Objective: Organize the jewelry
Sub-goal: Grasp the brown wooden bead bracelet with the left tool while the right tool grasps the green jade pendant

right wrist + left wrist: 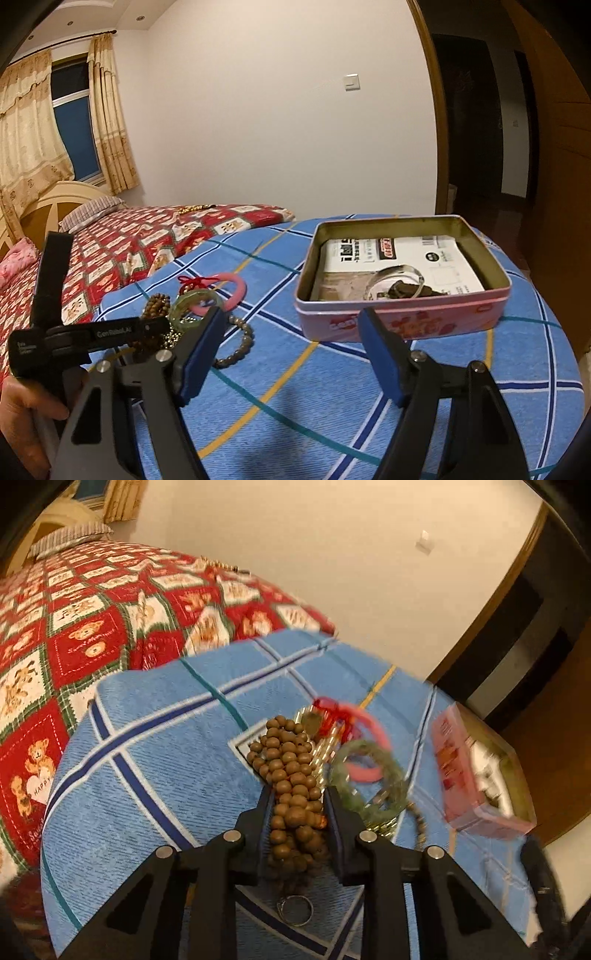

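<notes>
Jewelry lies mostly unsorted on the blue plaid-covered table (332,387): nearest, the left gripper (297,801) has its jaws clamped on a long brown wooden bead strand (291,775), while the right gripper (291,325) hangs with jaws wide apart. Beyond sit a green jade bangle (184,301), a pink ring bangle (236,291) and a grey bead bracelet (240,343). Farther right, the open pink tin box (399,321) holds a clear bangle (399,280) and something dark, hard to identify.

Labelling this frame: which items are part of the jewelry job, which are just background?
Job:
wooden bead string, between left gripper fingers
green bangle
pink bangle
grey bead bracelet
pink tin
right gripper, open

Background:
teddy-bear quilt
curtains
light switch
</notes>
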`<control>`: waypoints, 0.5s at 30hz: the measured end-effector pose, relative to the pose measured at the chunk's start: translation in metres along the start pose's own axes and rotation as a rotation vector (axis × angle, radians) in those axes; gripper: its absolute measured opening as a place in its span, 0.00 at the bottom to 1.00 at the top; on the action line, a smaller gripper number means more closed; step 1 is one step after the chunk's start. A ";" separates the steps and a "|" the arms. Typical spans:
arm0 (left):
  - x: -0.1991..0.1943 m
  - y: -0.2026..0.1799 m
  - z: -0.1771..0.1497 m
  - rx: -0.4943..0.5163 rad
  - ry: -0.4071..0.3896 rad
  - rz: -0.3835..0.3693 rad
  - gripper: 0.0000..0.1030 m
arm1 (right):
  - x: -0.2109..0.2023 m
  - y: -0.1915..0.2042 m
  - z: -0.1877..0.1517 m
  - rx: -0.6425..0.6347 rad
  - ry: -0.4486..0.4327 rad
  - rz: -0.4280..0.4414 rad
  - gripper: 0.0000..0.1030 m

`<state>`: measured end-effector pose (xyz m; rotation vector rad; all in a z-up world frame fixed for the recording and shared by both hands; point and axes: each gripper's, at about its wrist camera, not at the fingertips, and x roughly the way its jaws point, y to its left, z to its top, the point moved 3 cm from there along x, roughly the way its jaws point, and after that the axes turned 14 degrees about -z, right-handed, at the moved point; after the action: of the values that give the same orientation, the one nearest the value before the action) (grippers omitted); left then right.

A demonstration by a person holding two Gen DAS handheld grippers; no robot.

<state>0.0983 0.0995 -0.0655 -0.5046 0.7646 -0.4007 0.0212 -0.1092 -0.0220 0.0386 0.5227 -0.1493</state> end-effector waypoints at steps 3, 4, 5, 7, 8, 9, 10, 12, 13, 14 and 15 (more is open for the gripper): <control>-0.027 -0.008 0.002 0.037 -0.122 -0.051 0.25 | 0.000 0.000 0.000 0.004 0.005 0.008 0.75; -0.035 -0.012 0.002 0.055 -0.157 -0.060 0.25 | 0.001 0.000 0.000 0.006 0.008 0.013 0.75; -0.044 -0.016 0.002 0.078 -0.193 -0.060 0.25 | 0.002 0.001 -0.001 0.007 0.012 0.019 0.75; -0.058 -0.019 0.004 0.123 -0.260 -0.018 0.25 | 0.005 0.005 -0.001 0.009 0.028 0.047 0.74; -0.066 -0.020 0.006 0.145 -0.301 0.024 0.25 | 0.007 0.009 -0.001 0.004 0.037 0.064 0.73; -0.072 -0.020 0.007 0.154 -0.331 0.057 0.25 | 0.009 0.013 -0.001 -0.004 0.045 0.079 0.73; -0.077 -0.018 0.009 0.157 -0.355 0.082 0.25 | 0.012 0.020 0.001 -0.016 0.057 0.103 0.73; -0.086 -0.014 0.011 0.159 -0.396 0.131 0.25 | 0.016 0.032 0.003 -0.029 0.076 0.143 0.73; -0.090 -0.013 0.012 0.168 -0.411 0.162 0.25 | 0.021 0.042 0.006 -0.041 0.085 0.157 0.73; -0.090 -0.011 0.012 0.178 -0.417 0.183 0.25 | 0.025 0.048 0.007 -0.054 0.086 0.161 0.73; -0.090 -0.009 0.011 0.184 -0.417 0.198 0.25 | 0.028 0.056 0.009 -0.070 0.089 0.165 0.73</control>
<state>0.0456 0.1417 -0.0039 -0.3205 0.3646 -0.1694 0.0584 -0.0581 -0.0287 0.0201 0.6108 0.0325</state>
